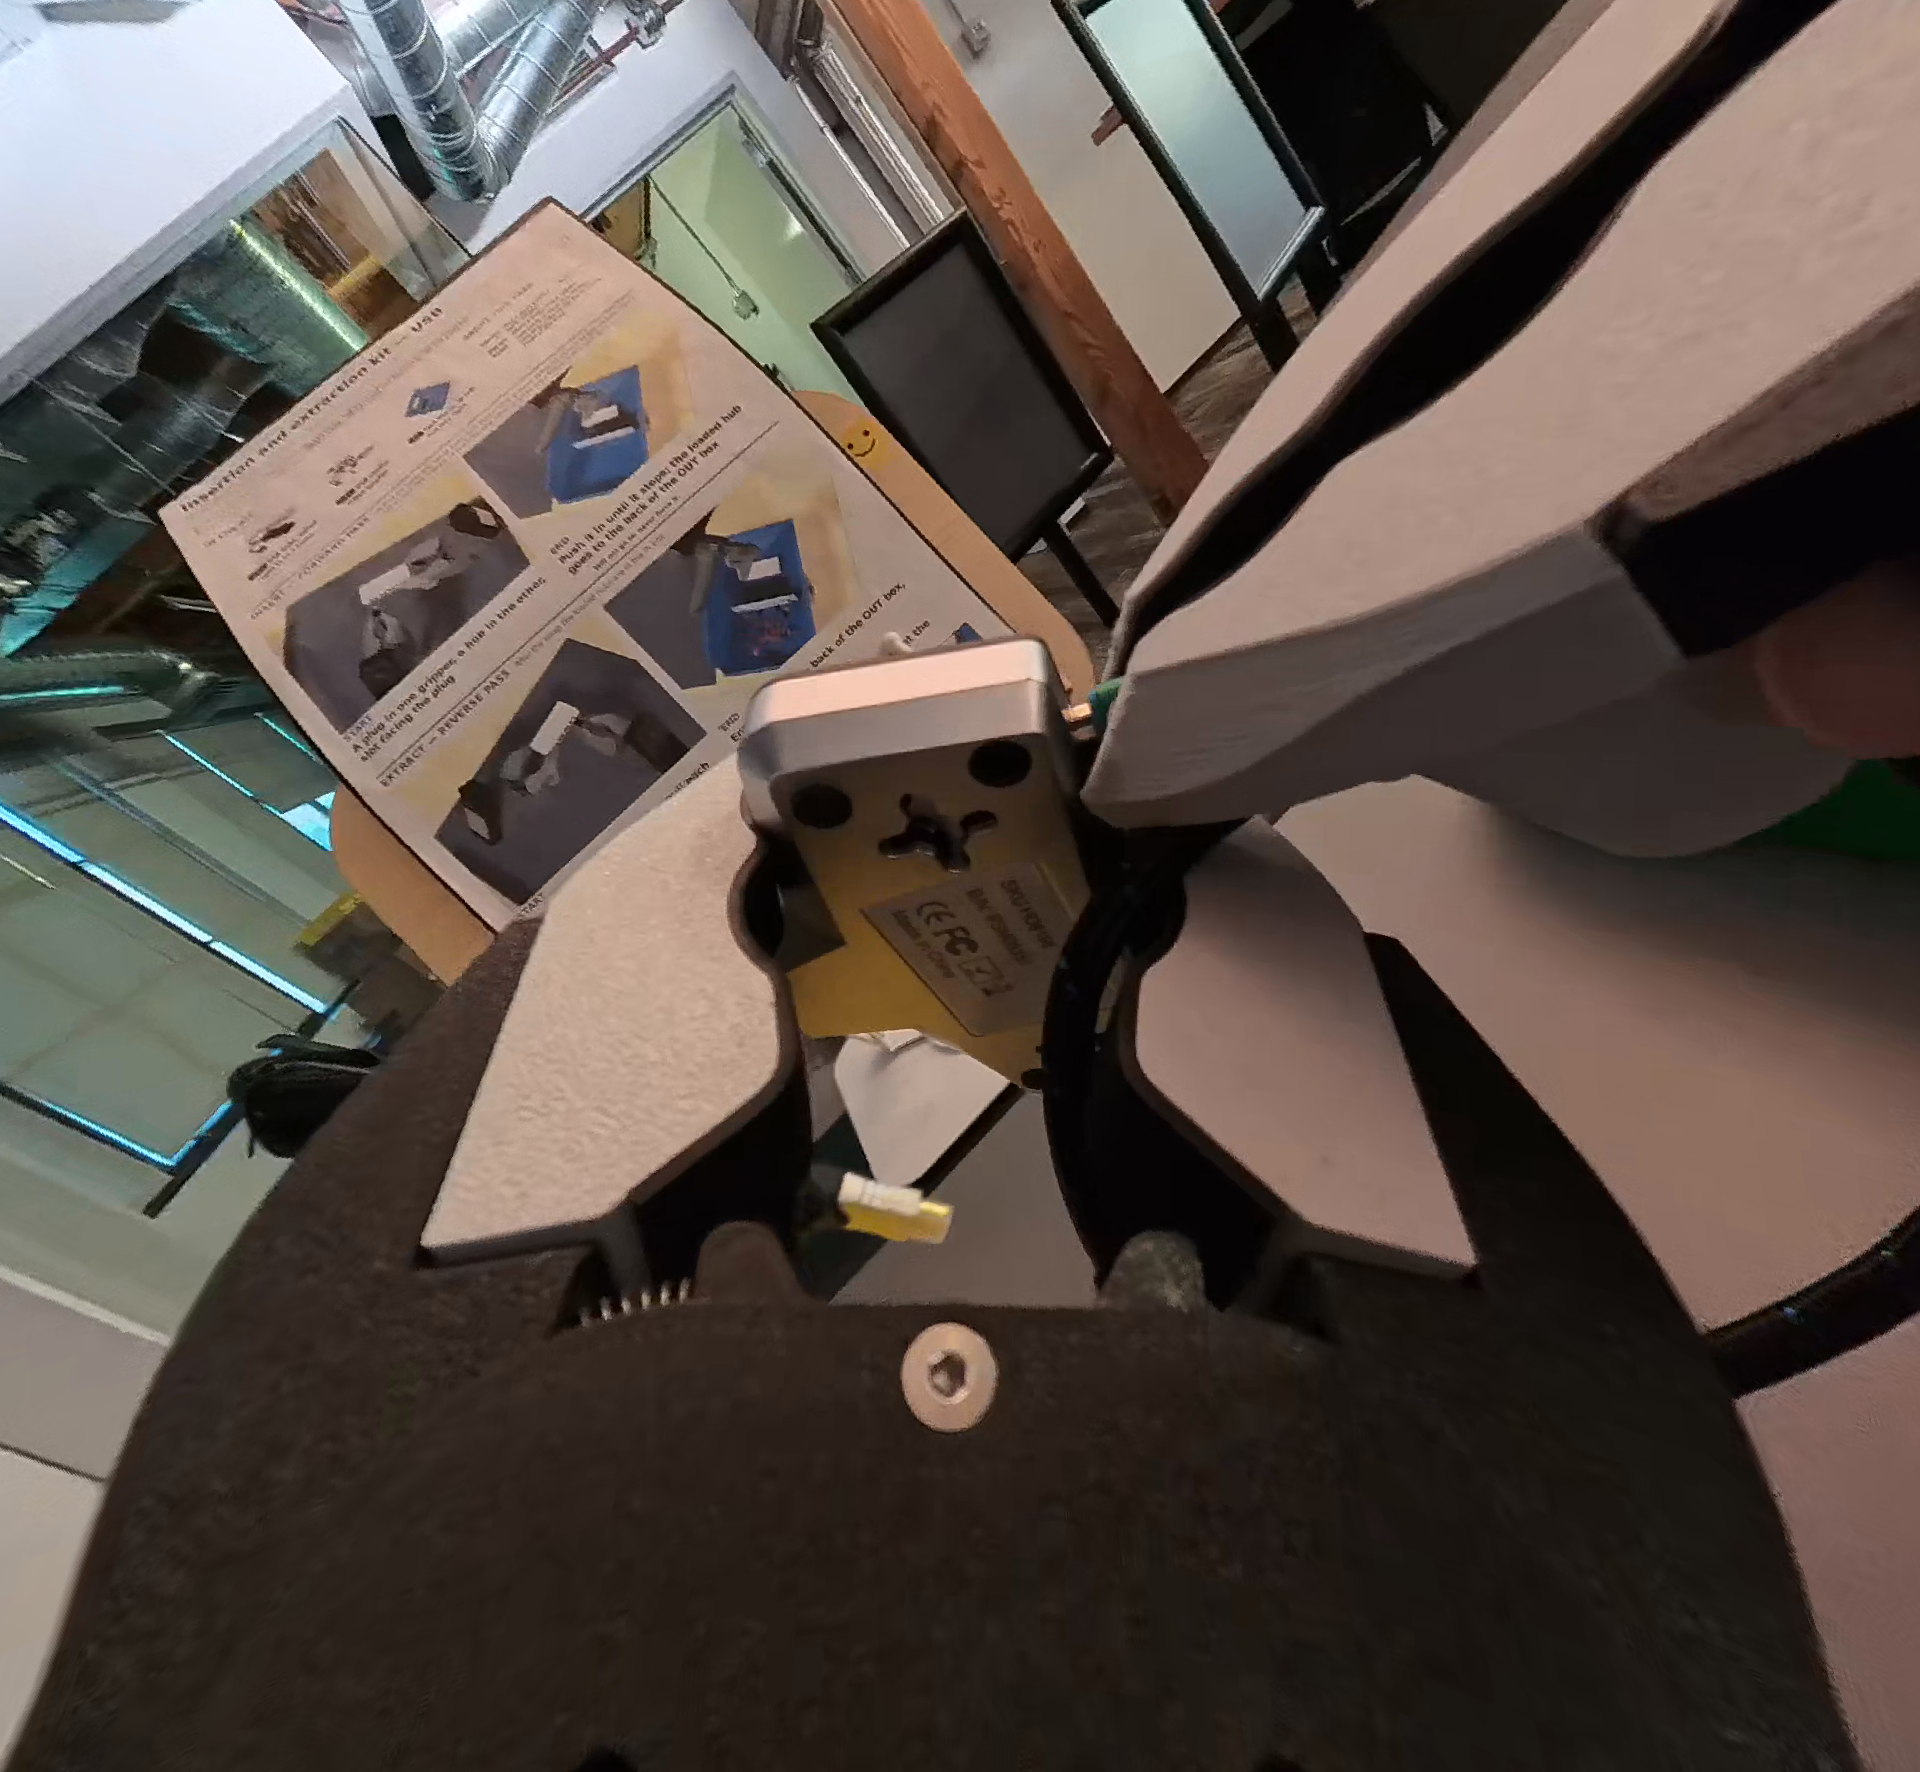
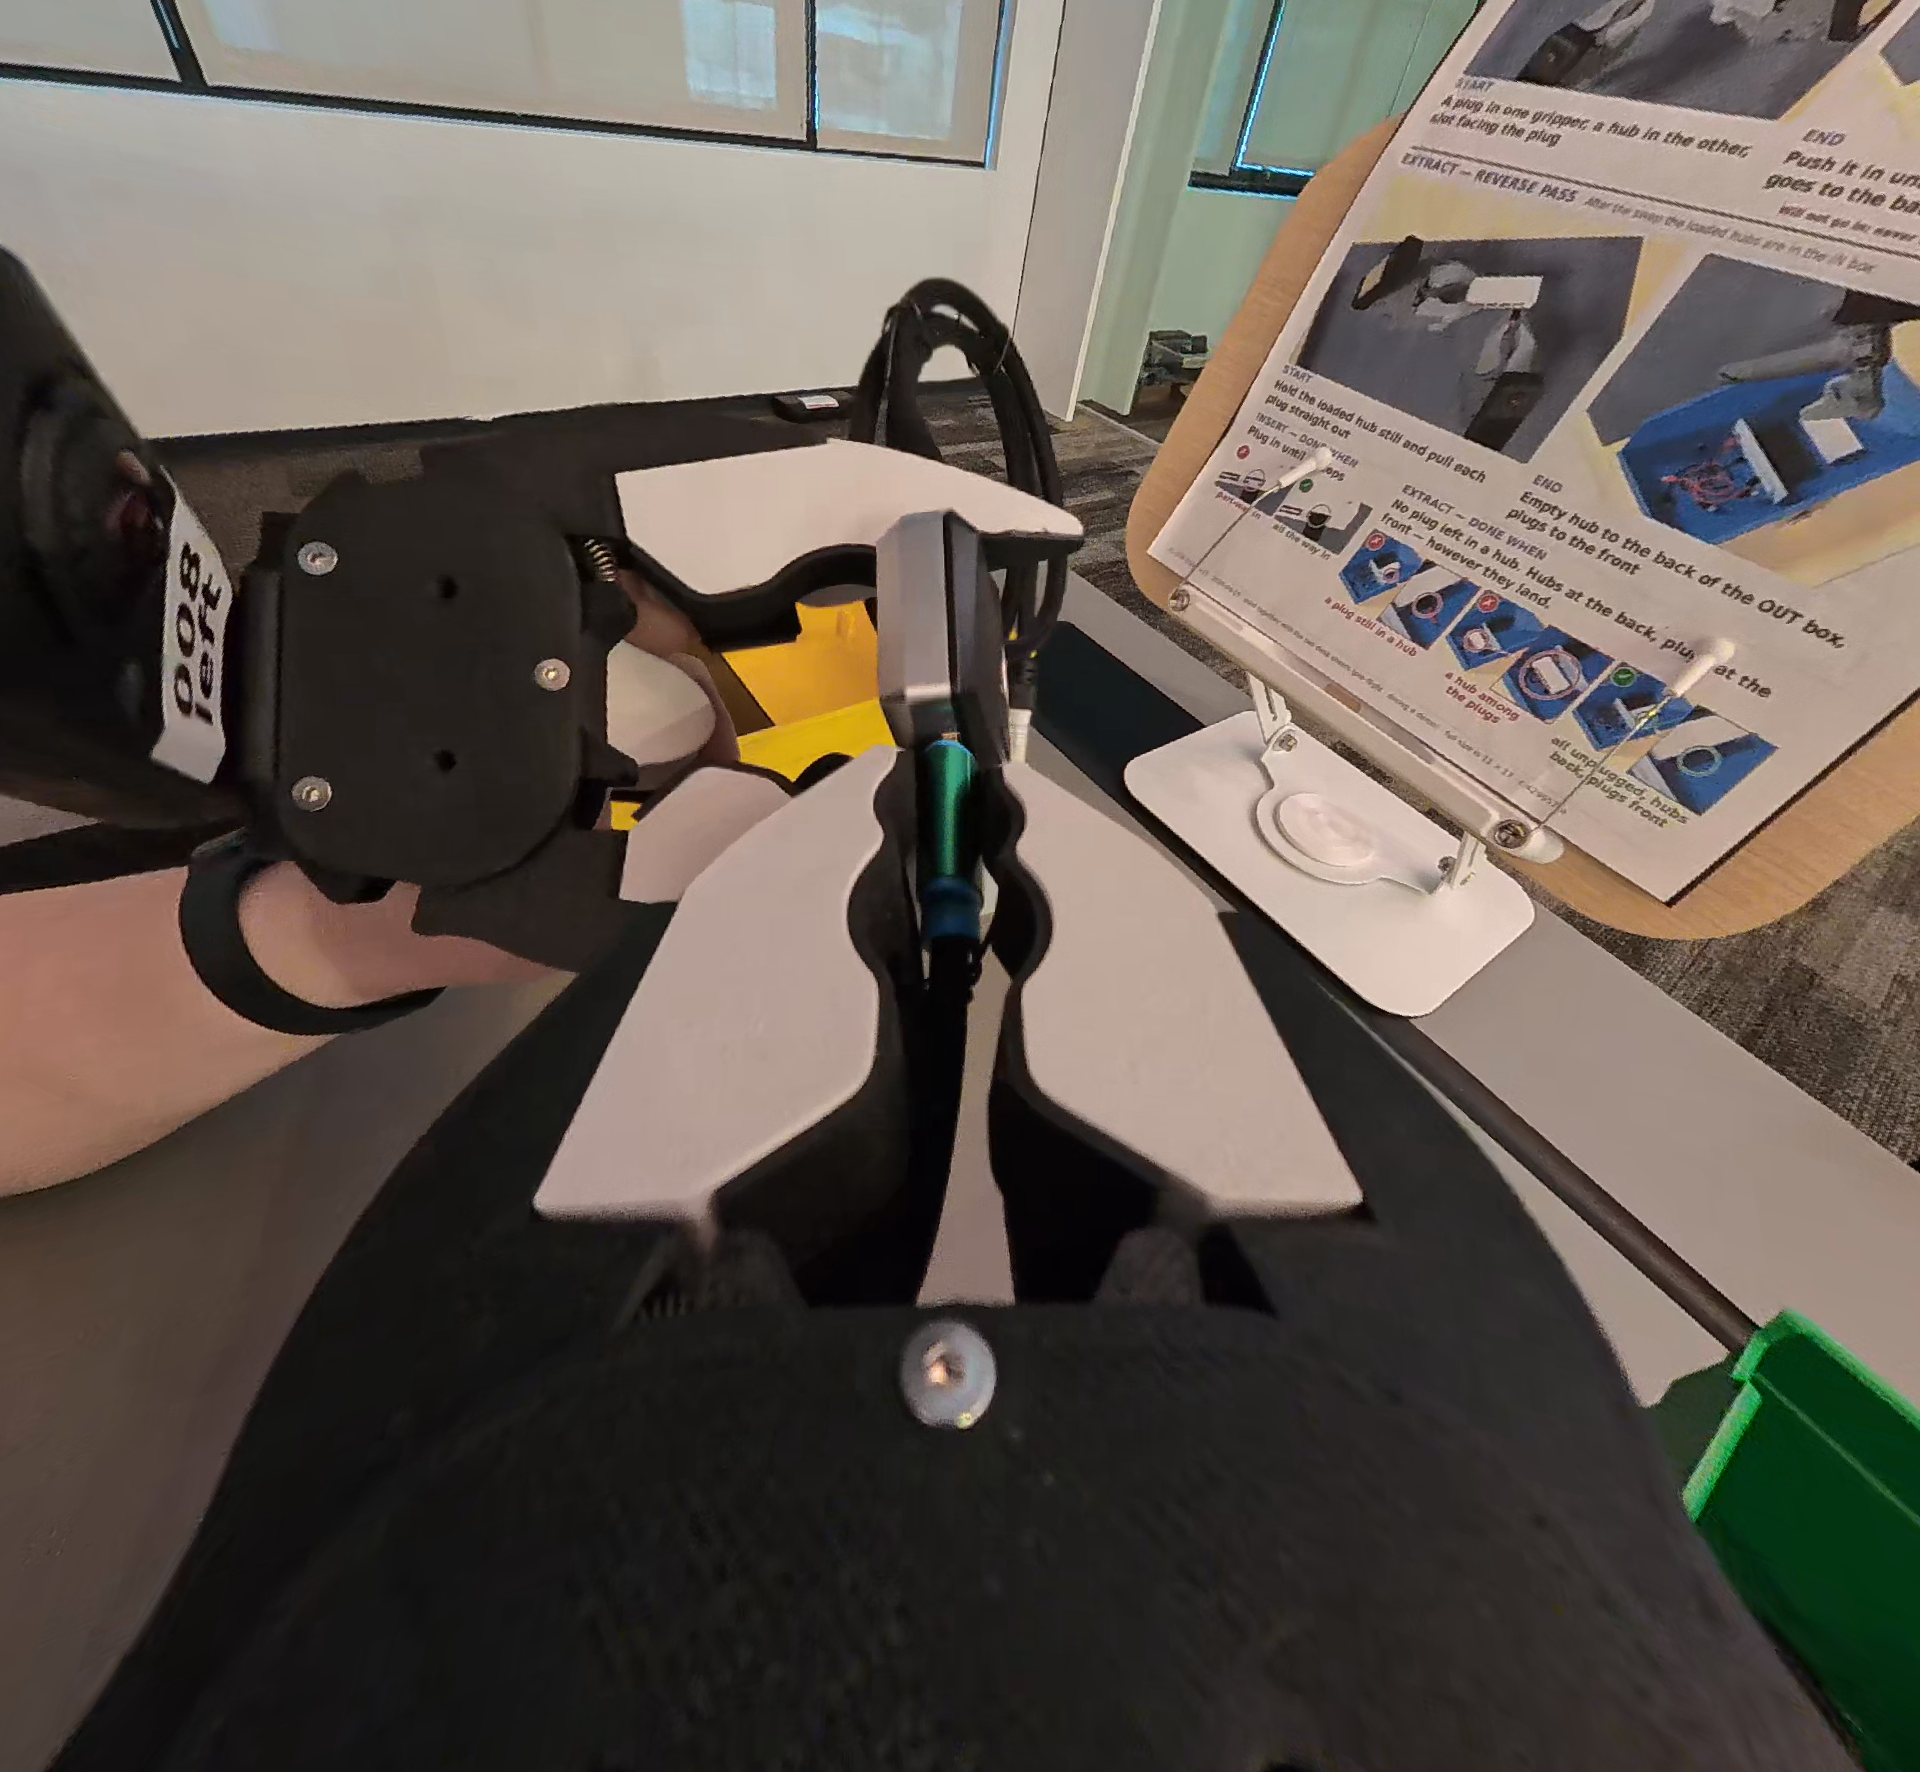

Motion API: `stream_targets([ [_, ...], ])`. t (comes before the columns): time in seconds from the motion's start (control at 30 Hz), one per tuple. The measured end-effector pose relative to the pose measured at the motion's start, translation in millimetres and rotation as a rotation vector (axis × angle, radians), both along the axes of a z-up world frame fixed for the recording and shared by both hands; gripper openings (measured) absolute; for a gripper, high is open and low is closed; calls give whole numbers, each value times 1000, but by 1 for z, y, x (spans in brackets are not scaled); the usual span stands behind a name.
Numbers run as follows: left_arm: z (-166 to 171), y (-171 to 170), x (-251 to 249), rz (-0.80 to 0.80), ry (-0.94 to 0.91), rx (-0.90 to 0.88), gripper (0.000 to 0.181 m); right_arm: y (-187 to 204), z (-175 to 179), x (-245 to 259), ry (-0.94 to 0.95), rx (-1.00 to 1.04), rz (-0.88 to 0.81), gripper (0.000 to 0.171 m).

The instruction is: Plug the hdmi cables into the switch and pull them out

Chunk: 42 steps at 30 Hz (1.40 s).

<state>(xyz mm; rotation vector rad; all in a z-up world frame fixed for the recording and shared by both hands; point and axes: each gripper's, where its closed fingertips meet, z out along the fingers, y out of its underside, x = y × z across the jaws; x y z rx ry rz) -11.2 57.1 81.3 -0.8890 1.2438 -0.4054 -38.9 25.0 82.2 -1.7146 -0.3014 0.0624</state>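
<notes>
We hold the small silver metal switch box (image 1: pixel 914 787) clamped between the two pale fingers of our left gripper (image 1: pixel 914 901), lifted above the table with its underside and its grey label turned toward the left wrist camera. In the right wrist view the same switch (image 2: pixel 928 626) appears edge-on, gripped by the left gripper (image 2: pixel 831 642) coming in from the left, with a person's hand (image 2: pixel 312 933) behind it.

Our right gripper (image 2: pixel 951 839) has its fingers closed on the teal-green metal plug of a black HDMI cable (image 2: pixel 945 813); the plug's tip meets the lower edge of the switch, though we cannot tell how far it is seated. The black cable (image 2: pixel 945 984) runs back between the fingers toward the camera. In the left wrist view the right gripper's pale fingers (image 1: pixel 1455 642) reach in from the right, touching the switch's side, and only a sliver of the green plug (image 1: pixel 1103 699) shows.

Containers: a yellow plastic bin (image 2: pixel 821 673) sits just behind and below the switch, mostly hidden by the grippers, so we cannot tell what lies in it. A green plastic bin (image 2: pixel 1808 1494) shows at the lower right corner of the right wrist view; its contents are out of view.

A loose cable end with a white and yellow plug (image 1: pixel 894 1213) lies below the switch on the dark grey table (image 1: pixel 977 1234). A coil of black cables (image 2: pixel 966 372) rises behind the switch. A printed instruction sheet (image 2: pixel 1621 392) rests on a wooden board on a white metal stand (image 2: pixel 1340 881) to the right.
</notes>
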Motion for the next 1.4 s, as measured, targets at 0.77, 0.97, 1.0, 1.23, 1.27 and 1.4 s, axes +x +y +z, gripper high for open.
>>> stream_targets([
  [0.77, -26, 8, 6, 1, 124, -170, 76, 5, -7, 9, 149, -18, 40, 9],
  [0.97, -29, 9, 6, -17, 148, -206, 77, 6, -8, 5, 66, -14, 30, 10],
  [1.0, -28, 9, 6, -25, 152, -219, 77, 6, -5, 5, 69, -1, 38, 11],
  [1.23, -17, 26, -3, -84, 83, -410, 77, -30, 63, 18, 51, 366, 68, 27],
  [1.27, -14, 27, -5, -95, 71, -424, 76, -34, 67, 27, 3, 409, 23, 24],
  [1.4, -3, 28, -12, -172, 8, -553, 69, -27, 54, 53, -110, 421, -62, 20],
])
